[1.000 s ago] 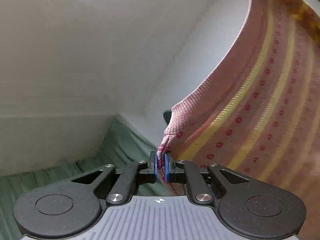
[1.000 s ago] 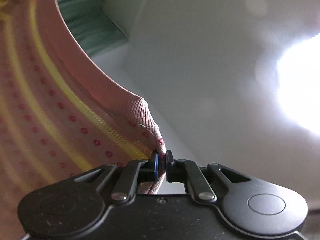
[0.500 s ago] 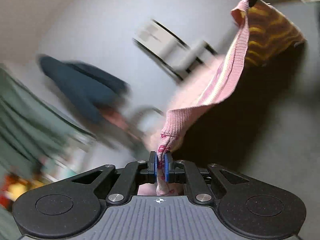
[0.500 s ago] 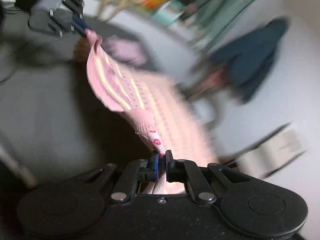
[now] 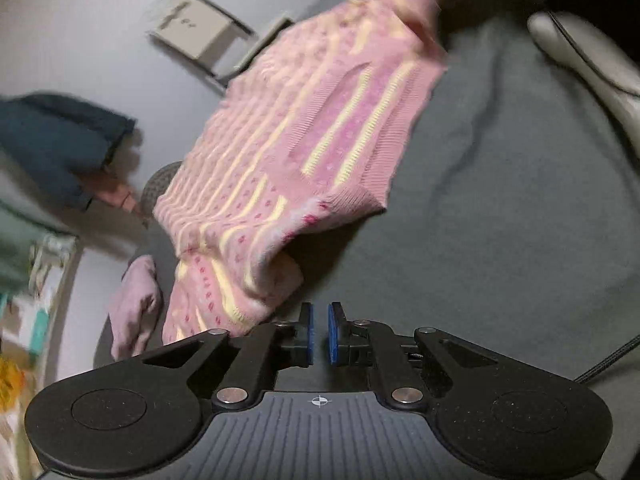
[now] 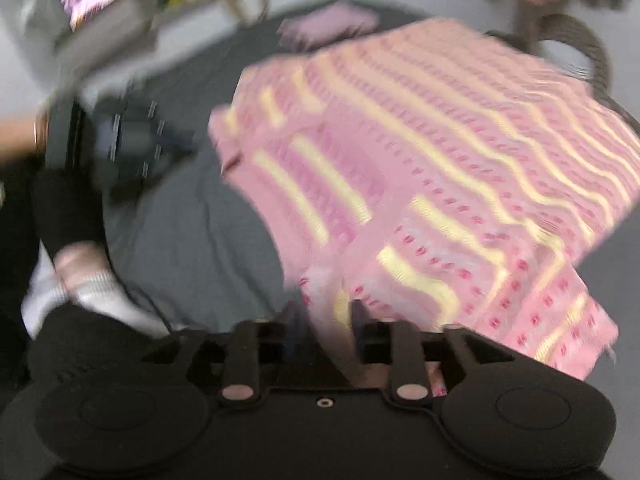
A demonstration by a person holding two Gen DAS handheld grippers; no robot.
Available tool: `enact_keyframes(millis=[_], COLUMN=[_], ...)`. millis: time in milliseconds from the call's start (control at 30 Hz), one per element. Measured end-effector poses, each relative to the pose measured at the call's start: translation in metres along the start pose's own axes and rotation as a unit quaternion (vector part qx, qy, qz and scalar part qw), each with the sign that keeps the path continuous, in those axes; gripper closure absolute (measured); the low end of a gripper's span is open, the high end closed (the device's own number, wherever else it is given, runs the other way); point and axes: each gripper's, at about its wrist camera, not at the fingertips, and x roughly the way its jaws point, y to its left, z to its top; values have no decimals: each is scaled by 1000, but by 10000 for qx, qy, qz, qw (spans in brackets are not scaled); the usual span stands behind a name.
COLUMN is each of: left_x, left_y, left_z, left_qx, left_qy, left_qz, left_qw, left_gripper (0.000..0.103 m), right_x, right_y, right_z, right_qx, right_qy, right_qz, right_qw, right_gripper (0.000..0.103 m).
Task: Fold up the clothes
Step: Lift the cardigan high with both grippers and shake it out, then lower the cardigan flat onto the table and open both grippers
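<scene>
A pink knitted sweater [image 5: 304,128] with yellow stripes and red dots is spread over the dark grey surface [image 5: 480,220], its near hem rumpled and partly folded under. My left gripper [image 5: 319,334] is just short of that hem, open, with nothing between its blue pads. In the blurred right wrist view the sweater [image 6: 440,168] fills the right half. My right gripper [image 6: 324,328] stands open with its fingers wide apart, and the sweater's near edge lies loosely between them. The left gripper [image 6: 136,140] shows at the far left there.
A pale pink garment [image 5: 134,312] lies at the surface's left edge. A dark blue garment [image 5: 52,140] hangs by the wall beside a white box [image 5: 192,28]. A person's white-socked foot [image 6: 80,288] and dark trouser leg are at the left. A black cable [image 5: 608,360] crosses the surface.
Both grippers swung down from holding the sweater up in the air by its hem corners. They have opened and let go, and the sweater now lies spread on the dark surface.
</scene>
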Motion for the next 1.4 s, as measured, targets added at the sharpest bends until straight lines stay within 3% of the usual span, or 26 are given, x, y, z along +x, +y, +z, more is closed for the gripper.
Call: enact_keyframes(millis=[100,167,233,333,367,400,433,467,533,600,667,733,767,800,833,900,1033,1133,1400], left_x=[-13,-22,-27,-23,-21,-18,-15,-13,-8,1,11,24,30,35,40,48,59,58,40], left_y=[3,8,13,11,7,4,0,-6,-13,-18,-19,-18,-17,-15,-13,-12,-22,-26,-9], left_z=[1,9,25,56,66,77,88,99,118,137,149,156,158,160,160,162,167,167,137], left_qx=[-129,-235,-485,-744,-781,-810,-839,-854,-827,-879,-1081,-1345,-1486,-1629,-1762,-1886,-1614,-1461,-1913], left_qy=[-375,-612,-742,-1071,-1226,-1382,-1537,-1728,-2021,-2016,-1990,-1891,-1828,-1765,-1717,-1627,-1474,-1386,-1306], left_qz=[283,410,379,70,-20,-105,-189,-252,-481,-1081,-1503,-1620,-1655,-1703,-1774,-1853,-1728,-1764,-1780], left_qw=[9988,9970,9953,9914,9894,9870,9844,9809,9747,9695,9624,9591,9576,9557,9529,9506,9604,9635,9564], left_gripper=[94,94,94,87,73,50,37,16,12,12,12,12,13,13,13,23,24,24,24], right_x=[-41,-64,-78,-70,-67,-64,-61,-58,-47,-38,-28,-22,-18,-13,-11,-15,-56,-80,-73], right_y=[-36,-57,-75,-82,-85,-87,-89,-91,-94,-96,-100,-98,-98,-95,-92,-86,-75,-84,-108], right_z=[-43,-72,-105,-130,-138,-146,-154,-162,-173,-178,-186,-191,-194,-194,-195,-197,-201,-206,-197], right_qx=[1194,2036,2763,3625,3901,4174,4442,4706,5178,5533,6001,6266,6384,6413,6414,6362,5941,5675,5403], right_qy=[-698,-1078,-970,-1076,-1115,-1153,-1190,-1226,-1326,-1562,-1870,-2096,-2205,-2263,-2351,-2616,-3283,-3269,-2947], right_qz=[-459,-905,-1269,-998,-895,-792,-687,-582,-362,-244,-145,-145,-148,-231,-273,-389,-1533,-2068,-2346], right_qw=[9893,9689,9477,9204,9096,8979,8853,8718,8444,8178,7776,7505,7373,7328,7298,7248,7181,7269,7524], right_gripper=[50,49,50,50,51,52,54,57,61,63,63,70,85,95,96,96,97,99,99])
